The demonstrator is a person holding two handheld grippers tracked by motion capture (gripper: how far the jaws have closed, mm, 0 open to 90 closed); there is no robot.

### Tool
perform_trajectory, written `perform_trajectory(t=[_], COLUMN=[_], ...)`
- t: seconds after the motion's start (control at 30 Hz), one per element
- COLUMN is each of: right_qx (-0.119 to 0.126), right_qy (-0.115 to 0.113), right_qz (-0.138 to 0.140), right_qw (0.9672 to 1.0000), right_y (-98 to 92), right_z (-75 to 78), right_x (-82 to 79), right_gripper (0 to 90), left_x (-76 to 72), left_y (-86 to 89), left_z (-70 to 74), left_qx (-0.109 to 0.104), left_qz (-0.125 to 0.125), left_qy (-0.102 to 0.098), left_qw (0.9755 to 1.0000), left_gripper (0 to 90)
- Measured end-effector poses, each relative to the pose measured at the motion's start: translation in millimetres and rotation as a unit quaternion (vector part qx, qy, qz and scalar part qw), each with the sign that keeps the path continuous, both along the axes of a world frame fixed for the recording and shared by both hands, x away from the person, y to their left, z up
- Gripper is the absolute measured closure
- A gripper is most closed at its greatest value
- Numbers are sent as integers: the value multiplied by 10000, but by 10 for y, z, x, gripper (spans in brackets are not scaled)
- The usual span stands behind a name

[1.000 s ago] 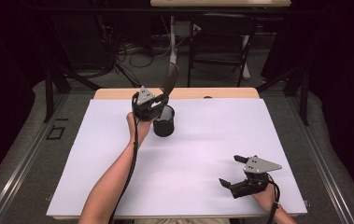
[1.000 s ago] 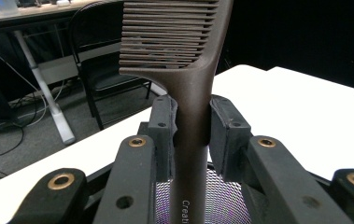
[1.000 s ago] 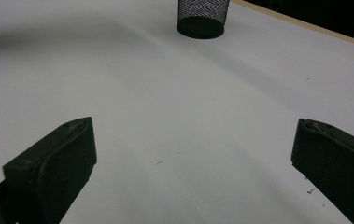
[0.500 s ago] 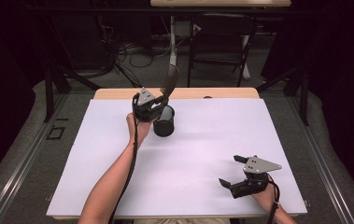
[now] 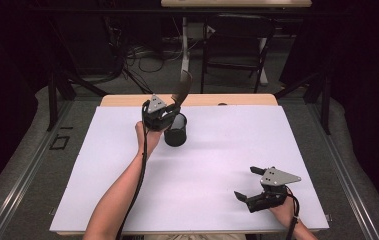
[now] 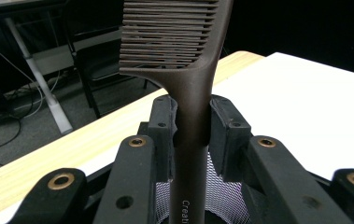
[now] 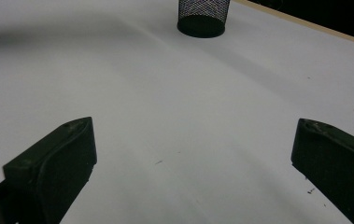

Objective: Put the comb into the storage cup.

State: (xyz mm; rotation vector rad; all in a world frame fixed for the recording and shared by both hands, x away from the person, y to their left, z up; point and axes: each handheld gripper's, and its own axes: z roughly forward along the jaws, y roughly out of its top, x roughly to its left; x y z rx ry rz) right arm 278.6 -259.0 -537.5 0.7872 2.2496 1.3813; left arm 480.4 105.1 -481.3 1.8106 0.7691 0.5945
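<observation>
Right now my left tongs (image 5: 172, 102) are pinching a dark brown comb (image 6: 184, 56) by its handle, the two black pads pressed flat against either side of the stem just below where the teeth begin. In the left gripper view the comb stands nearly upright between the pads, teeth fanning out to one side at the top, and the lower handle runs down toward the mouth of the black mesh cup (image 5: 176, 131), whose wire wall shows directly beneath the grip. Whether the handle's tip touches the cup's inside I cannot tell. From the high view, my left tongs hang just above the mesh cup and slightly behind it, with the comb's toothed end (image 5: 182, 87) rising past the far edge of the table (image 5: 127, 200). The cup itself stands upright on the white sheet, toward the far side of the table. My right tongs (image 5: 249, 184) are well apart from the cup, on the near side and off to the right of it, held low over the white surface. Their jaws are spread wide with nothing between them; in the right gripper view only bare white table lies between the two pads (image 7: 58, 158), and the mesh cup (image 7: 202, 16) sits far off beyond them.
</observation>
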Motion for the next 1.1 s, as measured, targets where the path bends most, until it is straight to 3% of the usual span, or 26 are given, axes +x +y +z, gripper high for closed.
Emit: perform_trajectory(t=[0.23,1.1], right_qx=[-11,-2], right_qy=[3,-7], right_qz=[5,2], right_qw=[10000,10000], right_y=[3,2], right_z=[-2,0], right_x=[1,0], right_gripper=[0,0], left_x=[-3,-12], left_y=[-22,-25], left_z=[-37,-91], left_qx=[143,281], left_qz=[-70,-88], left_qy=[56,180], left_qw=[9999,9994], left_gripper=[723,723])
